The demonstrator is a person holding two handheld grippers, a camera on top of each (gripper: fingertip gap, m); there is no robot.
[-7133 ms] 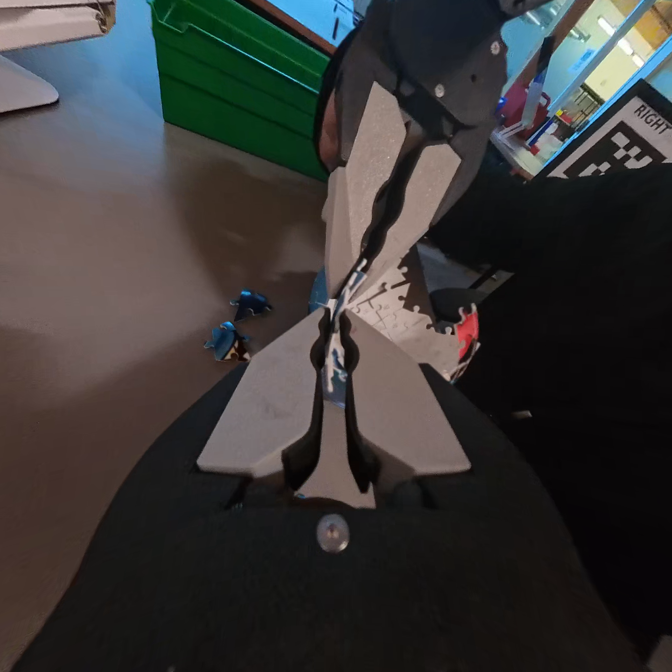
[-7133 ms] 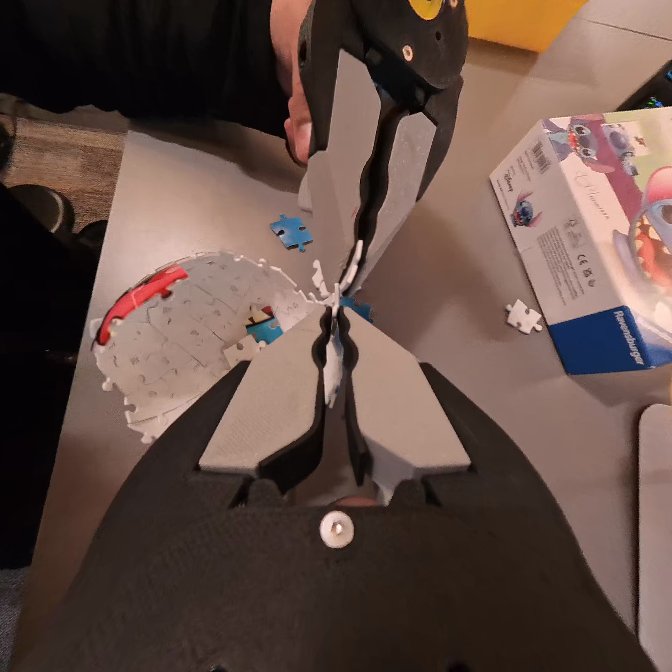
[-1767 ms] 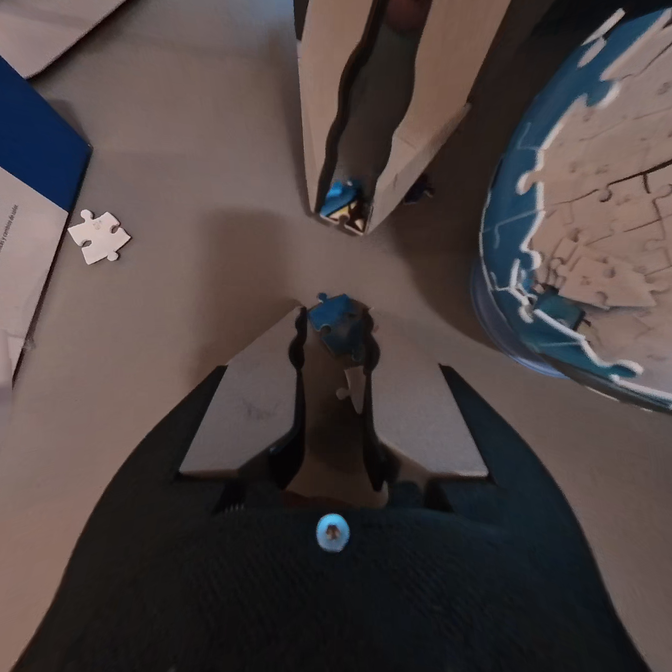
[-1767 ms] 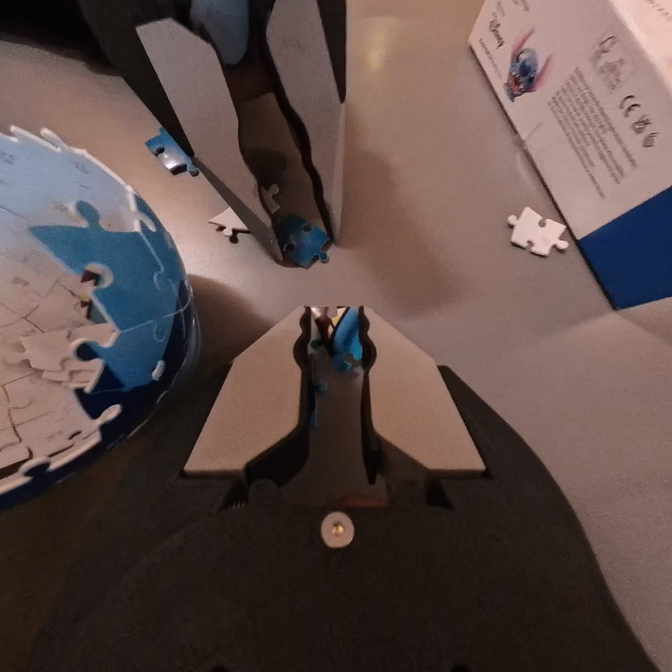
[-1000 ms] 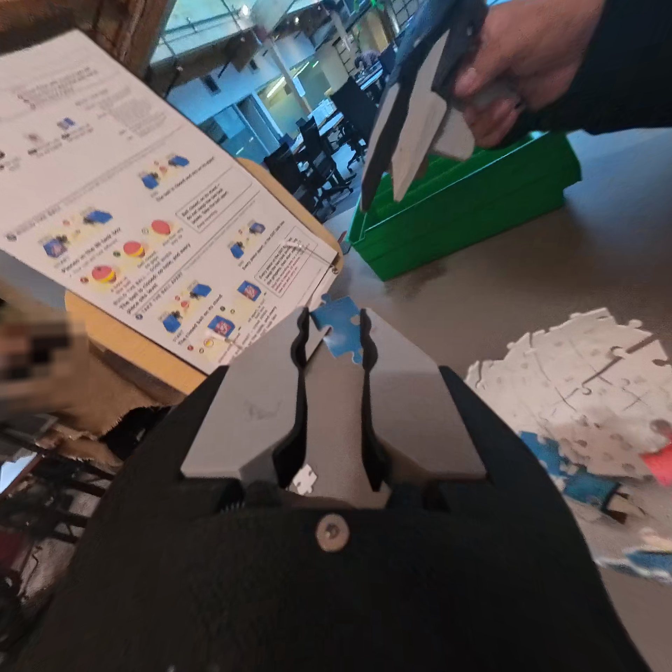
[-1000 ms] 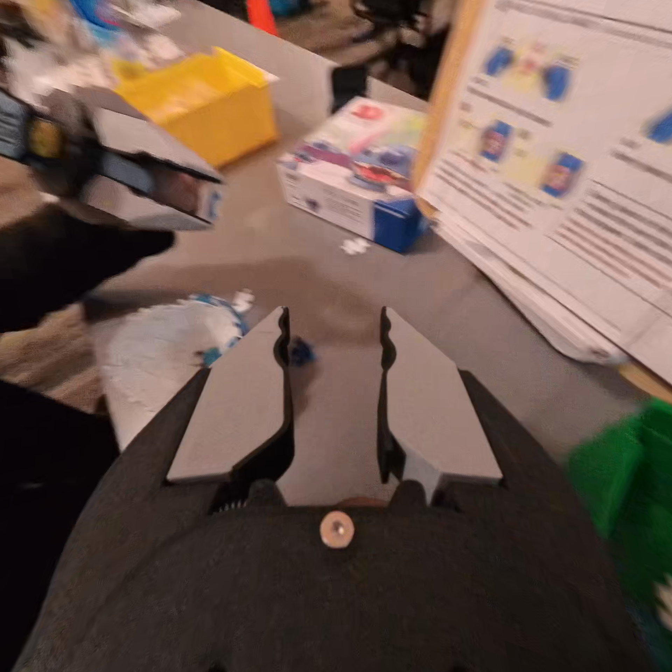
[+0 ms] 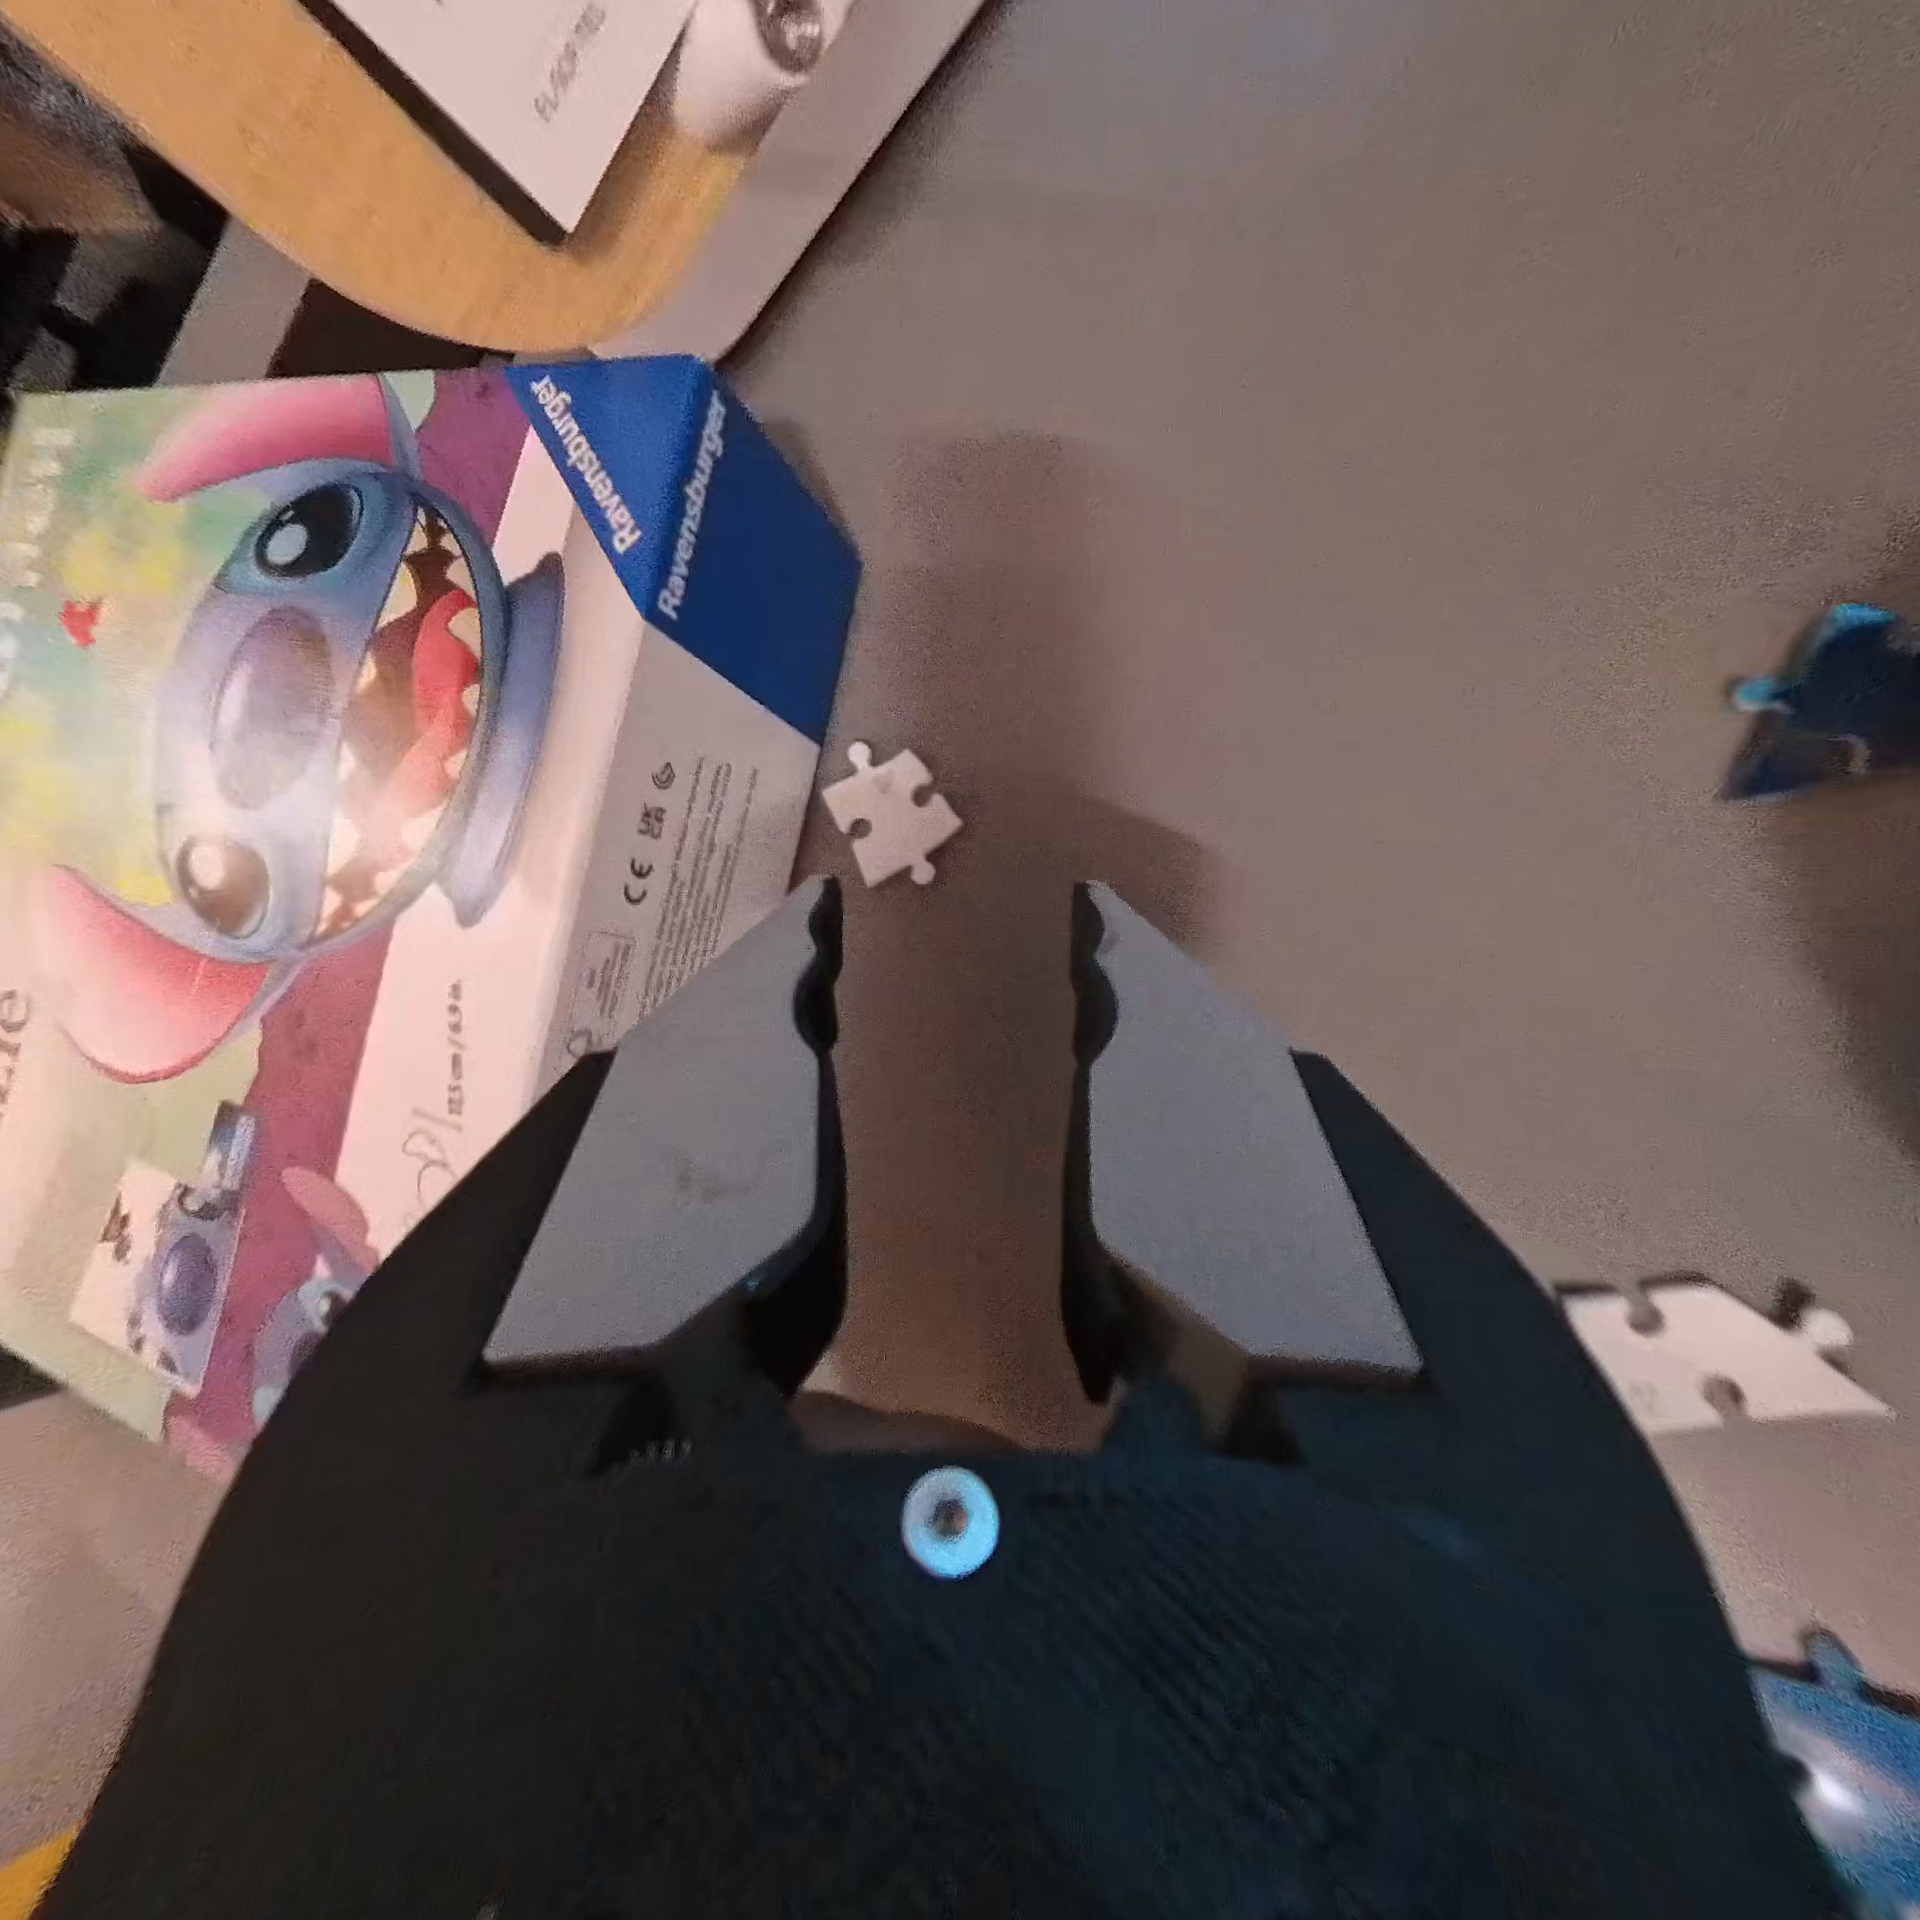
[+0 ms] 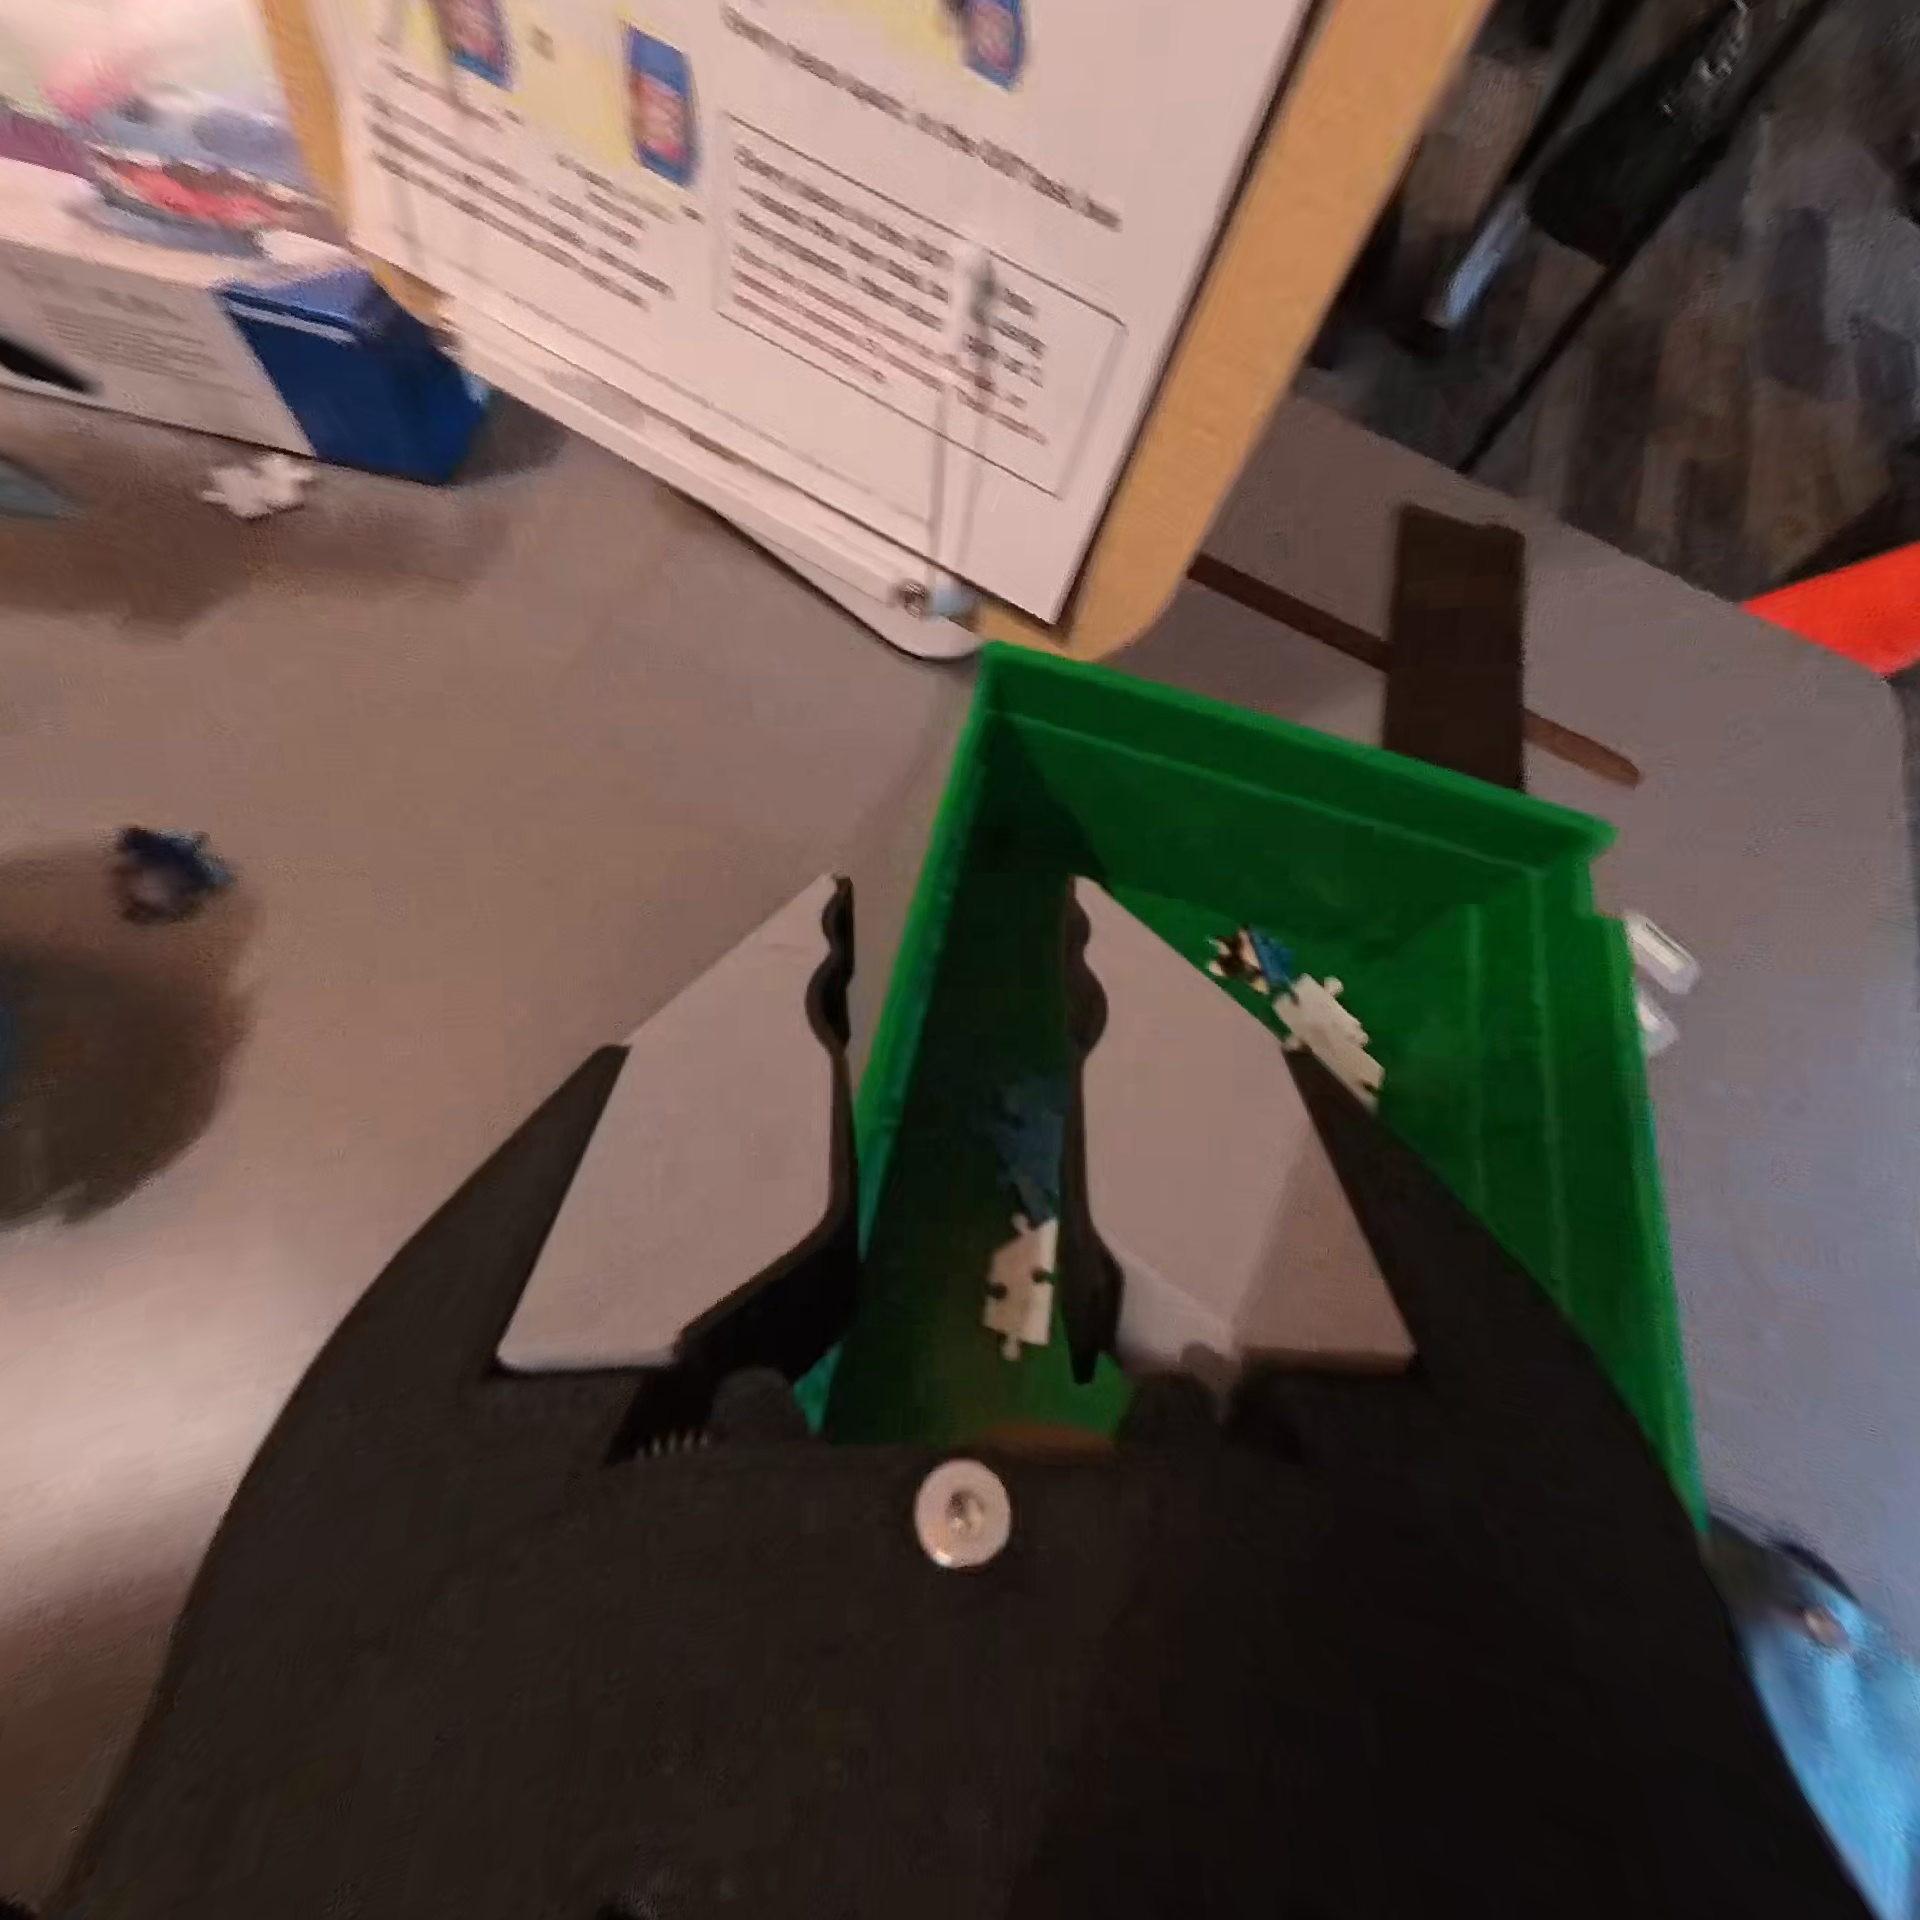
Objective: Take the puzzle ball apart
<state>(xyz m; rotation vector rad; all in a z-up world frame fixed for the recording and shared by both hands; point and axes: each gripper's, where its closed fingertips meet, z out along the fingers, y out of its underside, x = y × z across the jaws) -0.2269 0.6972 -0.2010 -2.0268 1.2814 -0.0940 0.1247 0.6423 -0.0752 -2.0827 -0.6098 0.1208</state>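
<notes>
Two views, taken in turn. Left wrist view: the left claw stands wide and empty above bare grey counter; a white puzzle piece lies just ahead of its left fingertip, near the corner of the printed puzzle box. Descending here, that finger could catch the box wall or flick the piece aside; open room lies to the right, toward a blurred blue piece. Right wrist view: the right claw is parted, holding nothing, straddling the near wall of the green bin, where loose pieces lie. Lowering risks striking that rim; the counter's far-right corner edge lies just beyond.
</notes>
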